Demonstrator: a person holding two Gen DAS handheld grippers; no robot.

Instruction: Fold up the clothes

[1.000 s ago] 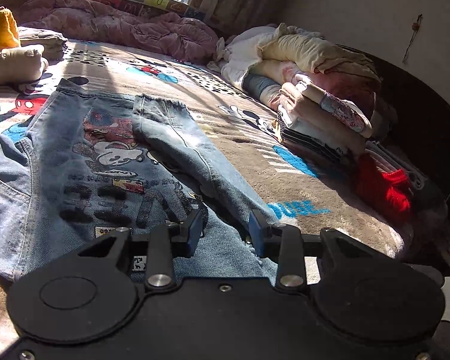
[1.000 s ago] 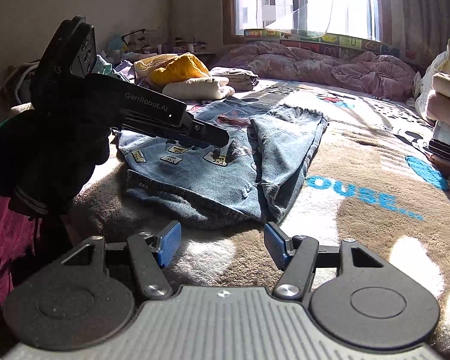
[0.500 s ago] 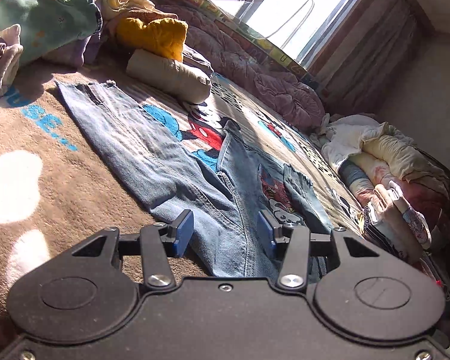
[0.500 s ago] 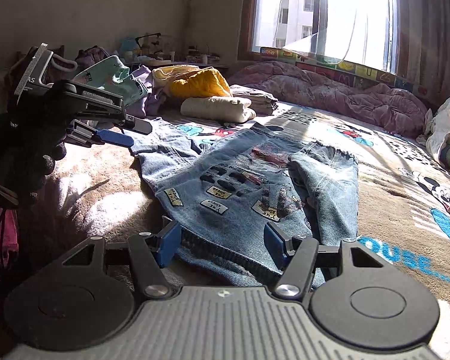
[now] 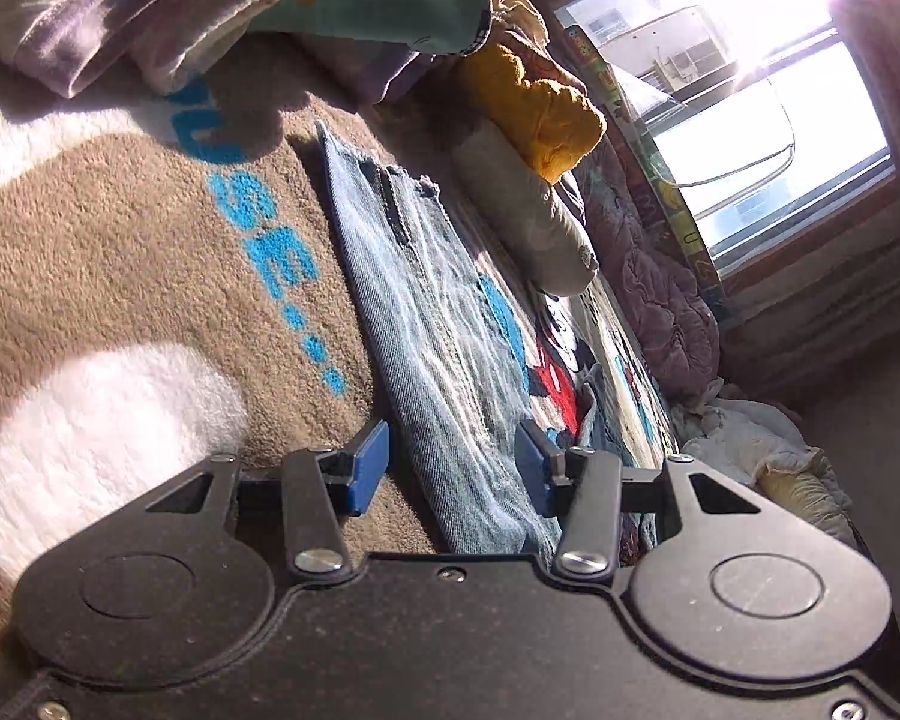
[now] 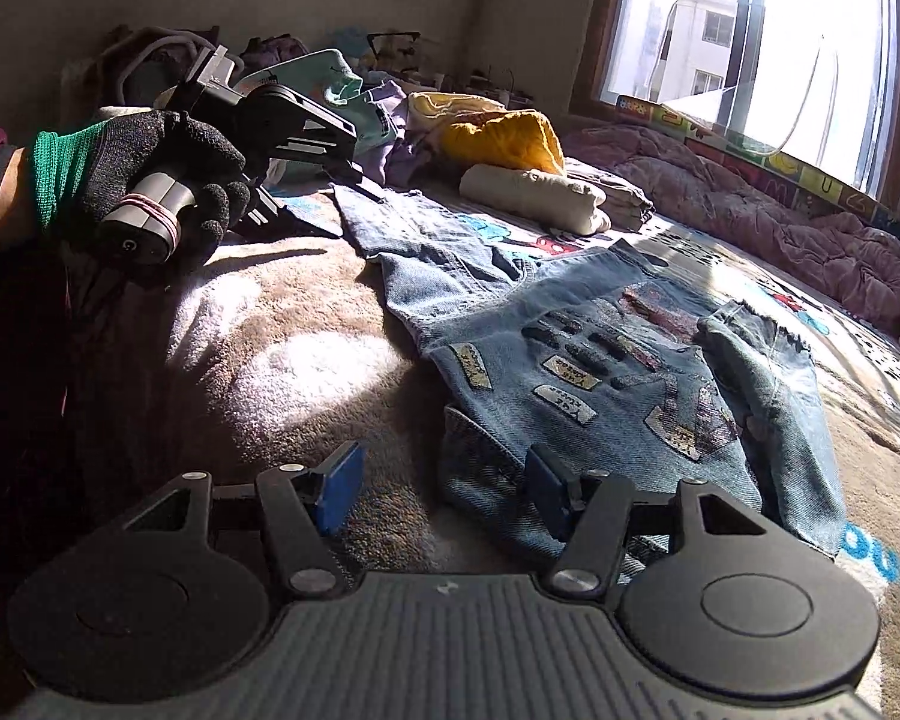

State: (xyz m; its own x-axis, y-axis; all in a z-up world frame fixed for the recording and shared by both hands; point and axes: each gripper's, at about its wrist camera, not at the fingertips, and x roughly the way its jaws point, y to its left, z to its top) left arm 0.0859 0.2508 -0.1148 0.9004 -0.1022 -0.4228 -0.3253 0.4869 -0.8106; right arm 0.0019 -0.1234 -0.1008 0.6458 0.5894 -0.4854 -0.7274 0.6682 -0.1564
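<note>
So both grippers, left gripper (image 5: 450, 468) and right gripper (image 6: 441, 495), have jaws spread over the jeans (image 6: 600, 372) on the bed (image 6: 282, 324), looks like the pre-grab step, next they'd need to pinch the denim edges.

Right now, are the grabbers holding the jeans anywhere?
No. The left gripper and right gripper are both open over the jeans, gripping nothing.

Clothes pile (image 6: 498, 138) beyond jeans (image 6: 618, 372)
</note>
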